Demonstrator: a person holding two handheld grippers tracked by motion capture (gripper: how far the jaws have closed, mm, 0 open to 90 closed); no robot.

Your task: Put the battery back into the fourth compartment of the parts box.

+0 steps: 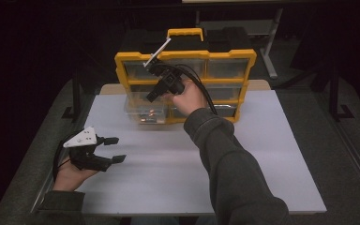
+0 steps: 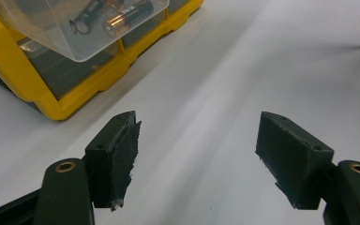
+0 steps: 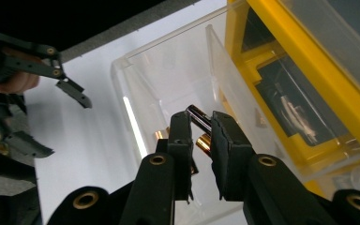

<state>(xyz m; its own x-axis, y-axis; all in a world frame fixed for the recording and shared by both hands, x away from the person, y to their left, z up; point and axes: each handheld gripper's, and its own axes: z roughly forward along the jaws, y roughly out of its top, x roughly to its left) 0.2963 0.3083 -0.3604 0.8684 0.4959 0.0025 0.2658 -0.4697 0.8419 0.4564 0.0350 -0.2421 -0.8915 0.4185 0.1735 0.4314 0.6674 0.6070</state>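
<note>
A yellow parts organizer [image 1: 185,55] with clear drawers stands at the back of the white table. Its lower-left clear drawer [image 1: 145,112] is pulled out and holds batteries [image 2: 122,18]. My right gripper [image 1: 152,96] points down over this drawer. In the right gripper view its jaws [image 3: 201,119] are shut on a black and copper battery [image 3: 203,142], just above the drawer [image 3: 168,79]. My left gripper [image 1: 117,149] rests low at the table's left, open, with nothing between its fingers [image 2: 197,136].
The white table top [image 1: 262,154] stretches wide in front of the organizer. The organizer's yellow frame [image 2: 70,105] lies just ahead and to the left of the left gripper. Dark floor surrounds the table.
</note>
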